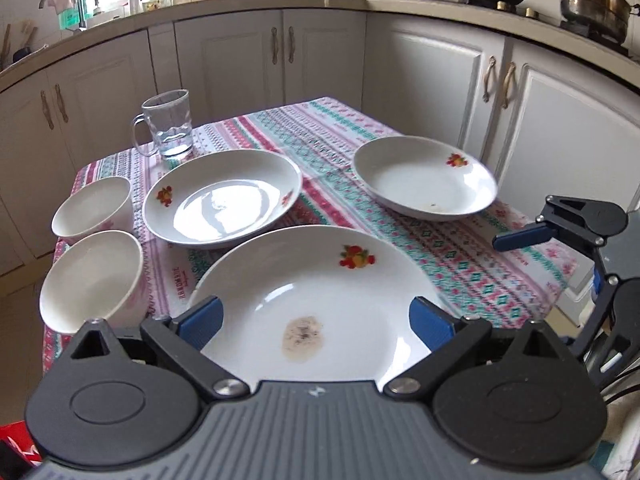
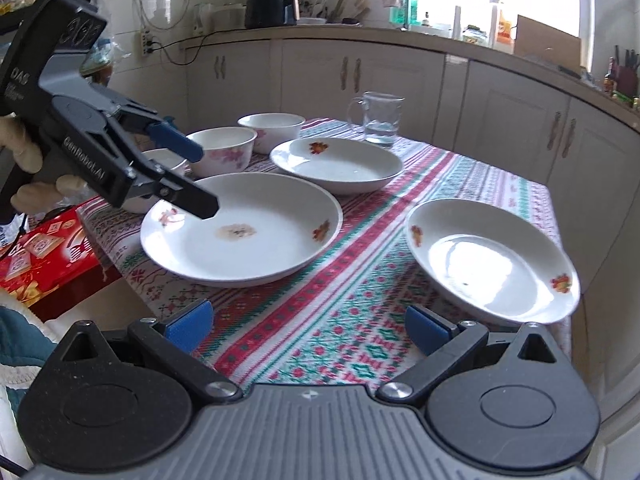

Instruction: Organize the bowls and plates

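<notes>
Only the right wrist view shows our gloved hand point(image 2: 24, 160) gripping the left tongs point(image 2: 200, 184) from behind, and a third bowl point(image 2: 166, 160) behind them. Both tongs point downward, released. The left tongs point(image 1: 316, 320) hover over the stained plate point(image 1: 320, 312), pads clear of it. The right tongs point(image 2: 308, 330) hang over the bare striped cloth of the desk point(image 2: 340, 320), a clean plate point(image 2: 492, 260) just to their right. Beyond the left tongs stand another plate point(image 1: 222, 196), two bowls point(image 1: 94, 208) and a glass mug point(image 1: 170, 124)
</notes>
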